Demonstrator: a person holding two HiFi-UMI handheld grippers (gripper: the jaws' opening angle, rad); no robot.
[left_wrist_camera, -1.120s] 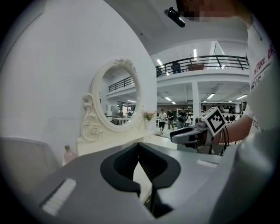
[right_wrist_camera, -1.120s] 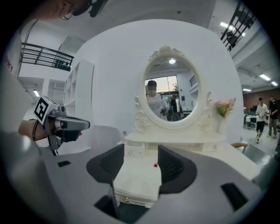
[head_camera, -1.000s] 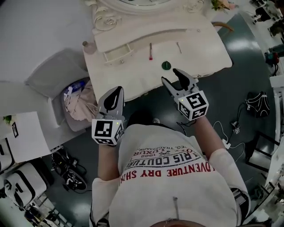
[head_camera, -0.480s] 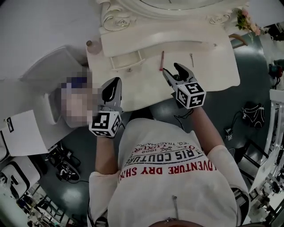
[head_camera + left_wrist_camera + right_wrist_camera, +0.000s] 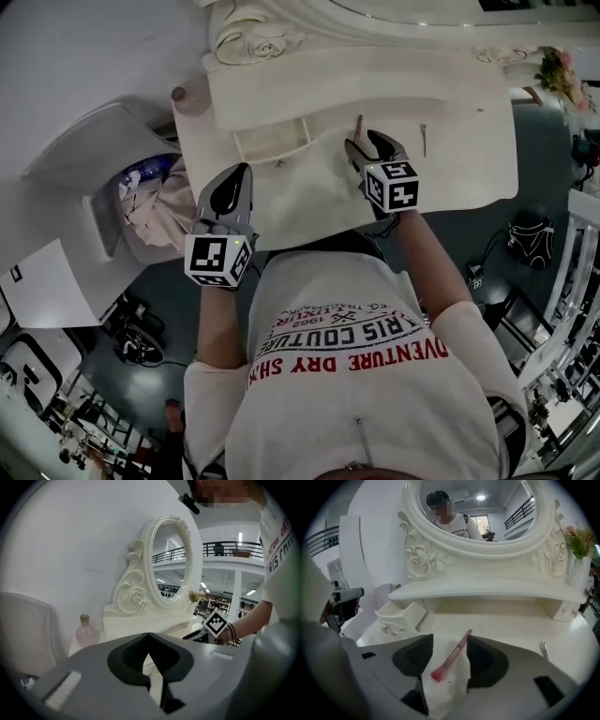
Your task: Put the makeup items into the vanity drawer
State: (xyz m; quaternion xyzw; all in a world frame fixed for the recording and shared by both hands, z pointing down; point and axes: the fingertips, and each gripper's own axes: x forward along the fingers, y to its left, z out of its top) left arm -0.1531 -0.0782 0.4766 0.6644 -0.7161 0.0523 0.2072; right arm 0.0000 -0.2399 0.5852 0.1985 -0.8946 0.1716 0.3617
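A pink makeup brush (image 5: pixel 358 127) (image 5: pixel 451 657) lies on the white vanity top (image 5: pixel 450 159), bristles toward me. My right gripper (image 5: pixel 367 146) (image 5: pixel 449 642) is open just short of it, and the brush lies in line with the gap between its jaws. A small metal clip (image 5: pixel 423 139) (image 5: pixel 543 649) rests to the right. The little drawer (image 5: pixel 272 141) (image 5: pixel 396 616) stands pulled out at the left. My left gripper (image 5: pixel 234 183) (image 5: pixel 148 637) is shut and empty, over the table's front left edge.
A pink bottle (image 5: pixel 180 94) (image 5: pixel 86 632) stands at the table's far left corner. The oval mirror (image 5: pixel 478 508) and a raised shelf (image 5: pixel 487 592) back the table, with flowers (image 5: pixel 561 70) at the right. A padded seat (image 5: pixel 103 150) and a clothes bin (image 5: pixel 155 202) sit left.
My right gripper has moved forward over the table up to the pink brush. The left gripper has stayed near the front edge, shut.
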